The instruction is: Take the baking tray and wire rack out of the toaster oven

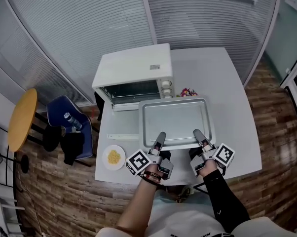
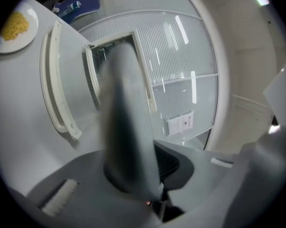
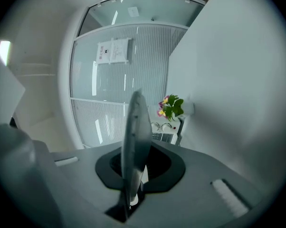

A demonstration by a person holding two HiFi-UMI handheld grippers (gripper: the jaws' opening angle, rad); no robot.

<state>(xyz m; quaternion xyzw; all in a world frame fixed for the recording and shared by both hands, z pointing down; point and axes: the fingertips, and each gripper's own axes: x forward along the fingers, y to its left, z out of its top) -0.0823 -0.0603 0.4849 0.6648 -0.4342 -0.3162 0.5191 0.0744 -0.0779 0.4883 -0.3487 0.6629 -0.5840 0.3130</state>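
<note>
A silver baking tray (image 1: 175,120) hangs level over the white table (image 1: 237,122), just in front of the white toaster oven (image 1: 133,70). My left gripper (image 1: 161,135) is shut on the tray's near rim toward its left; my right gripper (image 1: 198,132) is shut on the same rim further right. In the left gripper view the tray (image 2: 126,127) runs edge-on and blurred out of the left gripper (image 2: 152,194). The right gripper view shows the thin tray edge (image 3: 136,137) clamped in the right gripper (image 3: 131,198). The oven's door (image 1: 123,136) lies open, its dark cavity (image 1: 133,89) partly visible.
A small plate of yellow food (image 1: 114,157) sits at the table's near left corner. A little flower pot (image 1: 188,92) stands right of the oven. A blue chair (image 1: 69,120) and a round yellow stool (image 1: 22,117) stand left of the table. Glass walls with blinds lie behind.
</note>
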